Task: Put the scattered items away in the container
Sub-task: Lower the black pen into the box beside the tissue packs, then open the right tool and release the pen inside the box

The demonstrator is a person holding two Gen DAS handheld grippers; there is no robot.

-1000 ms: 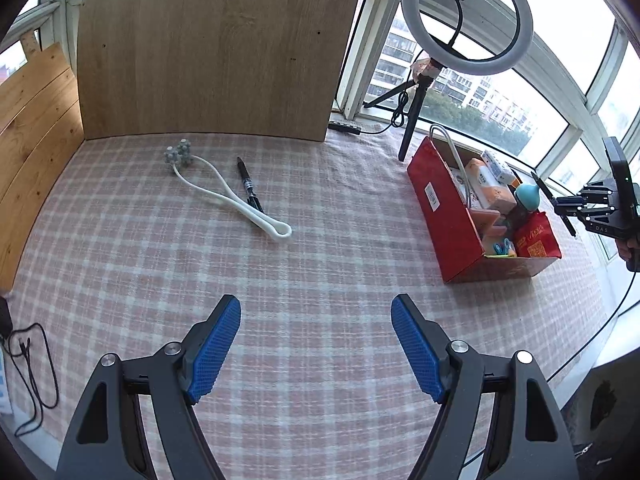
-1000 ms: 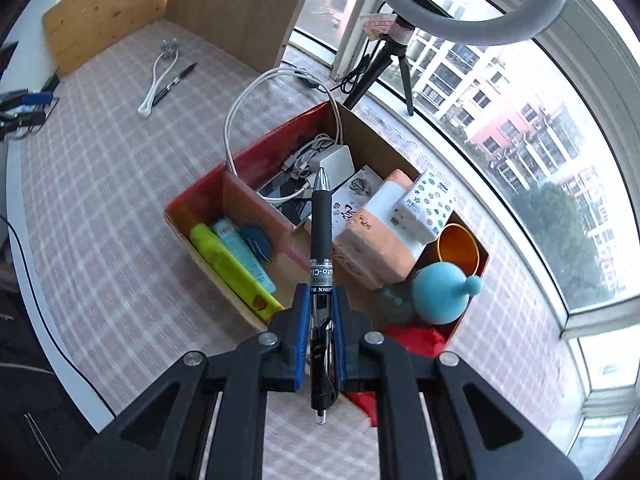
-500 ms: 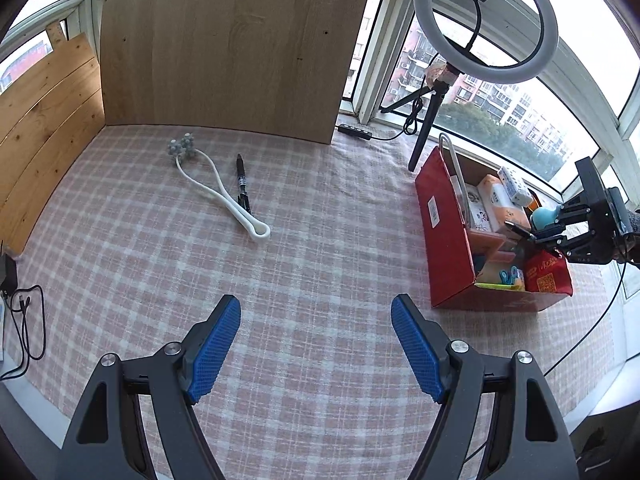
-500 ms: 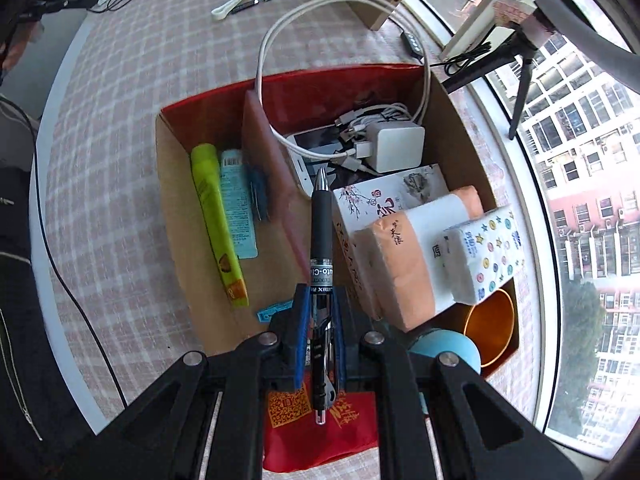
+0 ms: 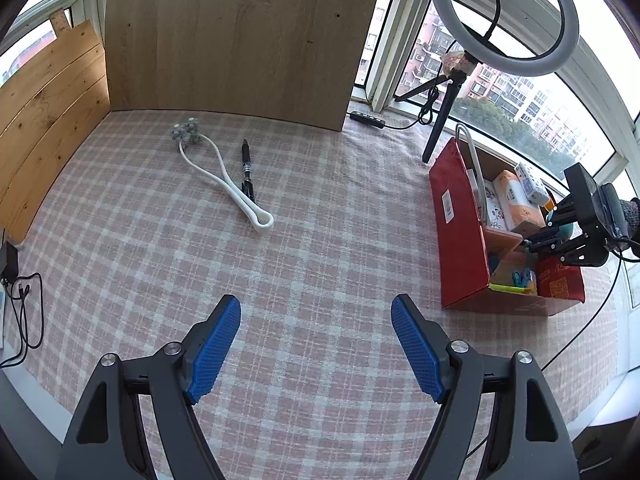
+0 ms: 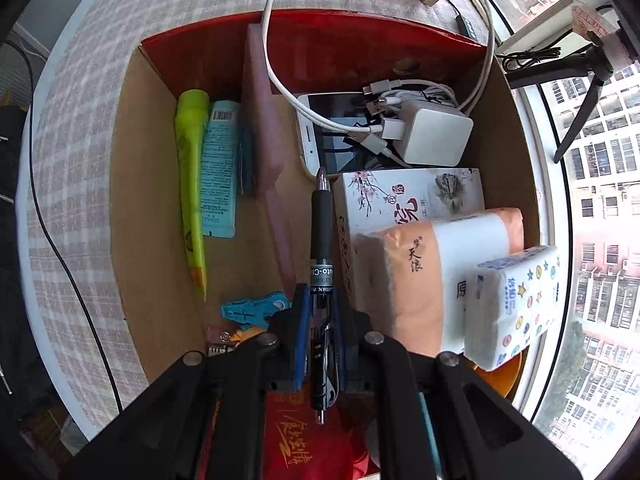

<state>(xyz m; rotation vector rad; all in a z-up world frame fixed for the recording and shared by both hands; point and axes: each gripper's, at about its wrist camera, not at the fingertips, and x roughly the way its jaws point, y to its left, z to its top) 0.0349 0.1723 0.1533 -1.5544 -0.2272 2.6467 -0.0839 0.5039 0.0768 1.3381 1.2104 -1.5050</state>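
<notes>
Pen [image 6: 321,236] is held tight by the right gripper [image 6: 320,334], lowered into the box [image 6: 156,216], maybe nearly touching; left gripper [image 5: 316,346] is kept wide.

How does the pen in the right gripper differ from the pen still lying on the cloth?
The held pen is clamped upright in the right gripper, tip down over the box; the loose pen lies flat beside the white massager. One is inside the box's rim, the other far from it. Both are black click pens.
</notes>
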